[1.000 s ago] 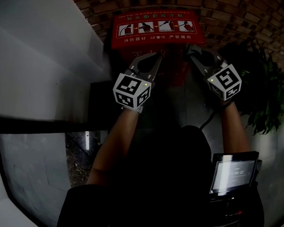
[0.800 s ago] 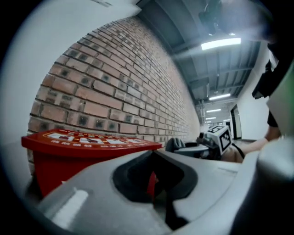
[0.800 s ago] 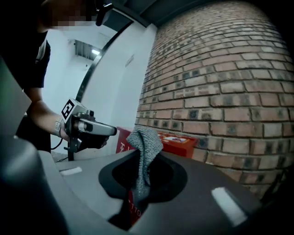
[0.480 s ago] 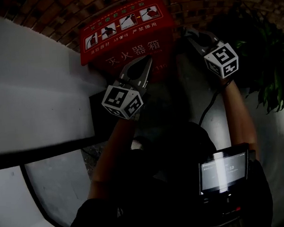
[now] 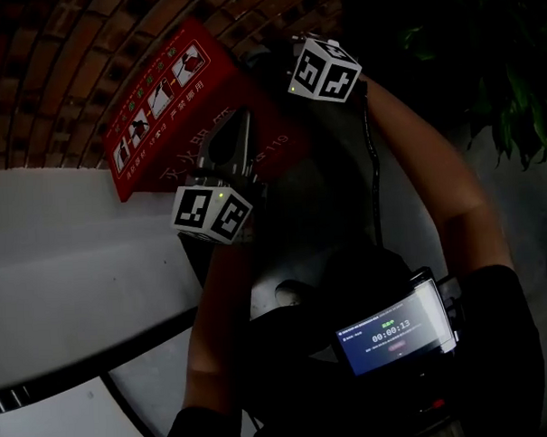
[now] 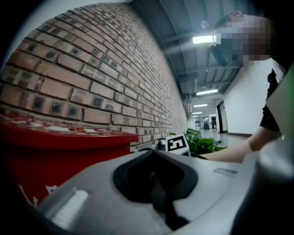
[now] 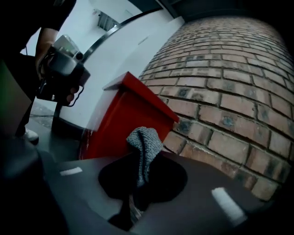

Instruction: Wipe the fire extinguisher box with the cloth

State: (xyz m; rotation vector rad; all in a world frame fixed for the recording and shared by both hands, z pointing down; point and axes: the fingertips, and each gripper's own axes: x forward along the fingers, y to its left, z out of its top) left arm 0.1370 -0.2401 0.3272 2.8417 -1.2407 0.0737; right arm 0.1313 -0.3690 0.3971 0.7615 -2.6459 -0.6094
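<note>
Clamping grey knitted cloth [image 7: 145, 144] in right gripper [image 7: 138, 183]; red metal fire extinguisher box [image 7: 120, 120] just ahead-left; left gripper [image 6: 158, 188] clenched, empty.

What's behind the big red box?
A brown brick wall stands behind the red fire extinguisher box. The box covers the bricks directly behind it.
</note>
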